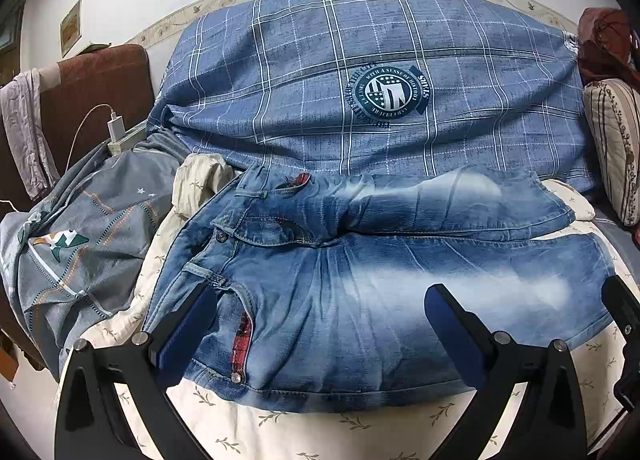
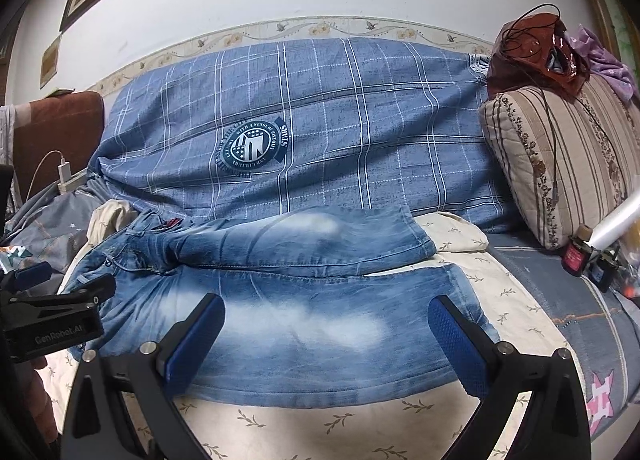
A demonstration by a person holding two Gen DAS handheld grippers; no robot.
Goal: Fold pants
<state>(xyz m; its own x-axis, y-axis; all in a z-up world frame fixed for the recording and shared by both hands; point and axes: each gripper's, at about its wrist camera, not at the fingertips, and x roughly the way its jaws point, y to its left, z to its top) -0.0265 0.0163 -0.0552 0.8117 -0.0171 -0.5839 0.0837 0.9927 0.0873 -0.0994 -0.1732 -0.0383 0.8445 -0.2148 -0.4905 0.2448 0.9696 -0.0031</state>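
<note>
Directly ahead of both hand-held grippers lies a pair of short, washed-denim pants (image 1: 360, 260), spread flat on a cream bedsheet printed with small leaf sprigs (image 2: 360, 420). Its long axis runs crosswise to the fingers — waistband off to the left, leg hems off to the right. The two legs lie side by side, one just beyond the other.

The left gripper (image 1: 320, 324) hangs over the near leg at the waist end, beside a front pocket lined in red plaid. Its blue-padded fingers stand wide apart and hold nothing. The right gripper (image 2: 326, 334) hovers over the near leg toward the hem, jaws likewise spread and empty. So the left is nearer the waistband and the right nearer the hems; whether any pad touches the cloth cannot be told.

The denim looks thick and stiff, faded pale along the thighs, with stitched seams and metal rivets. Beyond the pants rises a soft blue plaid quilt (image 1: 360, 80) with a round crest — likely a bolster against the wall.
</note>
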